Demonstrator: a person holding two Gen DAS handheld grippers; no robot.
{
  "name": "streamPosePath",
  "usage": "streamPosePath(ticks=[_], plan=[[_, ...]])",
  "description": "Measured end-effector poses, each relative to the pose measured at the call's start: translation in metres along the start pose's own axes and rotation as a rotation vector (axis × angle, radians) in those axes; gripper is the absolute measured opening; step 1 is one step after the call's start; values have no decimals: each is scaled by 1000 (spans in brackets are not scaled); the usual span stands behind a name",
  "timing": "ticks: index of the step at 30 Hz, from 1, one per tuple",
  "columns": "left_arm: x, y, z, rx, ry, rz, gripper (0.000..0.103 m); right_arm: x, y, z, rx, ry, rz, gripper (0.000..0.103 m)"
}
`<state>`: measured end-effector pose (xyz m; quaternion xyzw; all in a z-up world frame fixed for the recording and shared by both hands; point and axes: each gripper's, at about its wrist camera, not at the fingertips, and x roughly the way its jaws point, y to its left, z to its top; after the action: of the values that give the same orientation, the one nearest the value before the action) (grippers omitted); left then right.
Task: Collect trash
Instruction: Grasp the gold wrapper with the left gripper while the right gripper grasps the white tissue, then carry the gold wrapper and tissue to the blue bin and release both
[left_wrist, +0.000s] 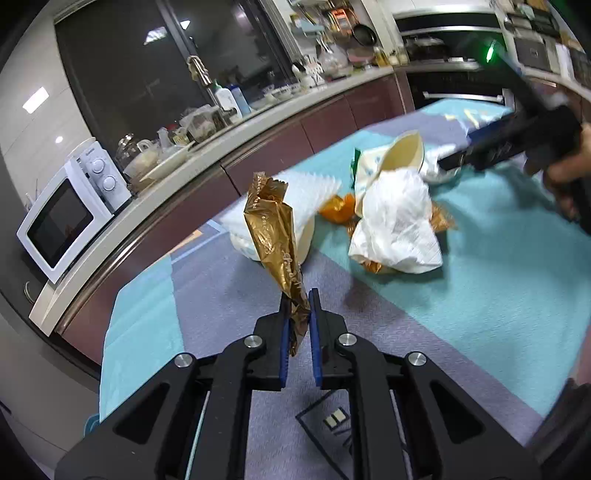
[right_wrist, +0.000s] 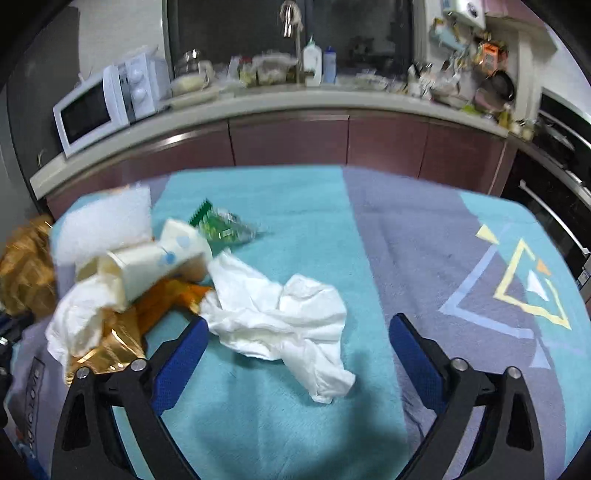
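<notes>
My left gripper (left_wrist: 298, 300) is shut on a long gold foil wrapper (left_wrist: 274, 236) that stands up from its blue pads. Beyond it on the table lie a crumpled white tissue (left_wrist: 397, 225), a cream paper cup (left_wrist: 402, 151), orange-gold wrappers (left_wrist: 338, 208) and a white foam sheet (left_wrist: 295, 199). My right gripper (right_wrist: 298, 332) stands wide open above a crumpled white tissue (right_wrist: 291, 317), which lies between its blue fingers (right_wrist: 181, 362) without touching them. To the left lie a crushed cream cup (right_wrist: 147, 266), a green wrapper (right_wrist: 218, 225) and gold foil (right_wrist: 110, 350).
The table wears a teal and lavender cloth (right_wrist: 424, 258). A kitchen counter (right_wrist: 280, 103) with a white microwave (right_wrist: 92, 110), bottles and dishes runs behind it. An oven (right_wrist: 554, 192) stands at the right. A hand (left_wrist: 565, 177) holds the other gripper at the right of the left wrist view.
</notes>
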<state>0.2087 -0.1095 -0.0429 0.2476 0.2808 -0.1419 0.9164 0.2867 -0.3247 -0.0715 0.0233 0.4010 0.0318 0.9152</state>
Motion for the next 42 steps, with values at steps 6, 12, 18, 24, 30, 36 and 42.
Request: streamPosePath(ticks=[6,12,18,24,30,36,42], plan=[[-18,5,-8,-33,-9,10,10,7,-3,-1,10,54,50,45],[-29,15,-17,-68,-10,14,10,-2,-1,-9,33,59,114,12],[-53,30,-23,-130,-49,25,10,-38,-8,-21,88,-21,114,10],[-84,42,-31,-208,-95,37,10,-105,8,-29,83,-157,129,10],[-119,58,-52,-302,-128,76,10,-150,42,-39,30,-267,157,10],[-150,84,-79,-403,-153,135,10,-171,99,-56,-61,-342,204,10],[-187,113,-106,-494,-198,209,10,-176,159,-70,-150,-354,308,10]])
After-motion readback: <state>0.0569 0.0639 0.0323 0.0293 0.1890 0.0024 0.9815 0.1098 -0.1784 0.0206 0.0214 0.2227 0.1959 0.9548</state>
